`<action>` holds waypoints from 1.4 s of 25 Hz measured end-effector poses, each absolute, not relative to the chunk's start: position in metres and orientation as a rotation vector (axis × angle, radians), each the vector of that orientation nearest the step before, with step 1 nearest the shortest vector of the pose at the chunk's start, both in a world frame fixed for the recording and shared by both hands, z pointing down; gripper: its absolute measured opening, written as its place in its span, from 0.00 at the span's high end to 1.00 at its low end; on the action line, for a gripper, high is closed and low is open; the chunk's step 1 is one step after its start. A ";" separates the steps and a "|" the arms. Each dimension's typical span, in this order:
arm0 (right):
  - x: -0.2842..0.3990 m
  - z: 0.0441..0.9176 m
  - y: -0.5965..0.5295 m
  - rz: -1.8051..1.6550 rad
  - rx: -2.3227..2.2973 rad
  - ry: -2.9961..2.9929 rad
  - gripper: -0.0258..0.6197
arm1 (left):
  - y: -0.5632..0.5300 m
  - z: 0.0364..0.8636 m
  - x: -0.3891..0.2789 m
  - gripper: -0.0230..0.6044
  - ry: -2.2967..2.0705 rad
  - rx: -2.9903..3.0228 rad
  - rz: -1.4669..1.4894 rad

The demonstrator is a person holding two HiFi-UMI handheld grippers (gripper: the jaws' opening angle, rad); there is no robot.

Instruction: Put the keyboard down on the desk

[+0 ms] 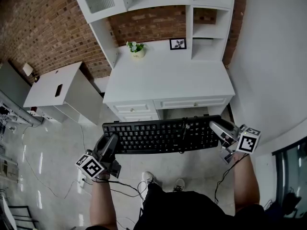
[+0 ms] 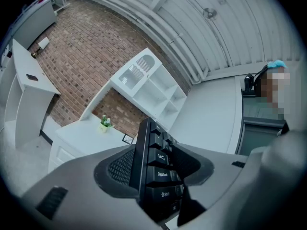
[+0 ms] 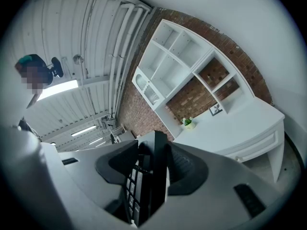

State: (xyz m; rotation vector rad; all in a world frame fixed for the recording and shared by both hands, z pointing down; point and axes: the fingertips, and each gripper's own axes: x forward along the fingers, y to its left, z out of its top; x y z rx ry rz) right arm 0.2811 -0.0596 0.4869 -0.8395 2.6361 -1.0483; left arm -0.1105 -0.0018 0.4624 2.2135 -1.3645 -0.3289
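At 6 o'clock in the head view, nearest to the camera, the person's shoes point(image 1: 149, 178) stand on the pale floor point(image 1: 57, 143). Just above them the black keyboard point(image 1: 160, 135) is held level in the air. It is over the floor and in front of the desk, and it does not touch the desk.

The left gripper point(image 1: 111, 143) is at 9 o'clock from the keyboard's middle. Its jaws stand wide apart but press on the keyboard's left end. In the left gripper view the keys there read "Tab", "Caps Lock" and "Shift". The right gripper point(image 1: 219, 128), at 3 o'clock, grips the right end in the same way, with its pads against both faces. The key print there is too blurred to read.

Farther away, at 12 o'clock, is the white desk point(image 1: 168, 75) with drawers. At its back stand a small potted plant point(image 1: 137, 49) at 11 o'clock and a framed picture point(image 1: 177, 43) at 12 o'clock. Behind them is a brick wall point(image 1: 48, 28).
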 end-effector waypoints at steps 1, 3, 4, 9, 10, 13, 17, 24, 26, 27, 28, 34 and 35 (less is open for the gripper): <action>0.281 0.487 -0.060 -1.045 -0.837 2.637 0.66 | -0.002 0.462 -0.111 0.57 -1.366 2.216 -0.329; 0.281 0.487 -0.060 -1.039 -0.831 2.640 0.66 | -0.002 0.462 -0.111 0.57 -1.368 2.219 -0.334; 0.280 0.486 -0.060 -1.036 -0.830 2.641 0.66 | -0.002 0.461 -0.111 0.57 -1.369 2.221 -0.336; 0.279 0.479 -0.060 -1.012 -0.827 2.638 0.66 | -0.003 0.455 -0.112 0.57 -1.367 2.236 -0.341; 0.280 0.478 -0.061 -1.008 -0.827 2.637 0.66 | -0.004 0.453 -0.112 0.57 -1.366 2.239 -0.343; 0.281 0.475 -0.062 -0.999 -0.833 2.634 0.66 | -0.007 0.450 -0.111 0.57 -1.360 2.247 -0.346; 0.285 0.470 -0.059 -0.997 -0.847 2.623 0.66 | -0.009 0.445 -0.108 0.57 -1.347 2.258 -0.344; 0.288 0.469 -0.058 -0.988 -0.878 2.614 0.66 | -0.015 0.449 -0.106 0.57 -1.325 2.265 -0.347; 0.288 0.473 -0.060 -0.985 -0.887 2.610 0.66 | -0.020 0.453 -0.106 0.57 -1.315 2.271 -0.347; 0.288 0.476 -0.060 -0.981 -0.891 2.608 0.66 | -0.022 0.456 -0.106 0.57 -1.311 2.274 -0.348; 0.288 0.478 -0.061 -0.976 -0.894 2.607 0.66 | -0.024 0.459 -0.106 0.57 -1.307 2.277 -0.350; 0.289 0.487 -0.059 -0.957 -0.927 2.588 0.66 | -0.032 0.469 -0.107 0.57 -1.278 2.294 -0.349; 0.290 0.488 -0.058 -0.954 -0.933 2.585 0.66 | -0.032 0.470 -0.106 0.57 -1.273 2.298 -0.347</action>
